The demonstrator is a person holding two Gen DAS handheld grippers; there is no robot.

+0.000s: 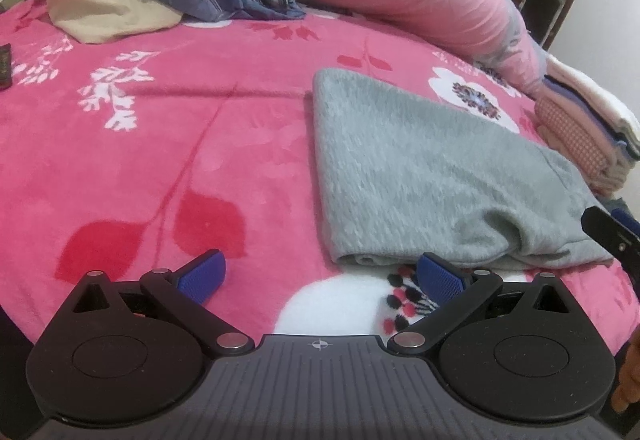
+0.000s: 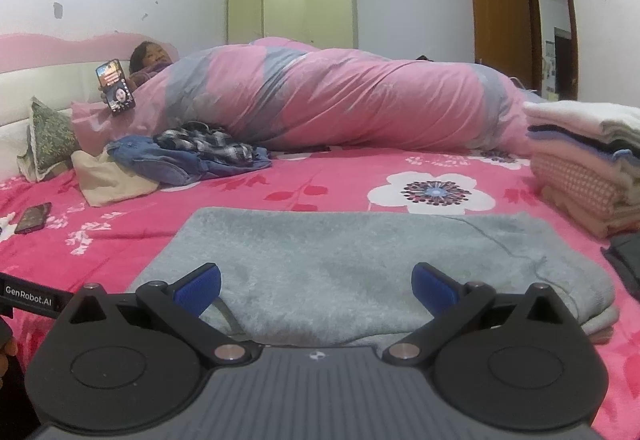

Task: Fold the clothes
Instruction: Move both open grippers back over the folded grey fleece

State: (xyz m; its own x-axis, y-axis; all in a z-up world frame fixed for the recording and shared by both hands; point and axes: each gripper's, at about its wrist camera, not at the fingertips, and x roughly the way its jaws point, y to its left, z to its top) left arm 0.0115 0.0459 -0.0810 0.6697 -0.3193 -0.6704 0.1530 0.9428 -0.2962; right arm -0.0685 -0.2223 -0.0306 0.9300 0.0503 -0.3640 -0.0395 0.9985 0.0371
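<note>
A folded grey fleece garment (image 1: 432,176) lies flat on the pink flowered blanket (image 1: 168,144). My left gripper (image 1: 320,278) is open at the garment's near left corner, low over the blanket, with nothing between its blue pads. In the right wrist view the same grey garment (image 2: 360,268) fills the foreground. My right gripper (image 2: 316,284) is open just above its near edge, holding nothing. The black tip of the right gripper (image 1: 612,236) shows at the left view's right edge.
A heap of unfolded clothes (image 2: 180,156) in beige, denim and plaid lies at the back left. A stack of folded clothes (image 2: 588,168) stands at the right. A person under a pink quilt (image 2: 360,100) holds a phone (image 2: 115,87). Another phone (image 2: 34,218) lies on the blanket.
</note>
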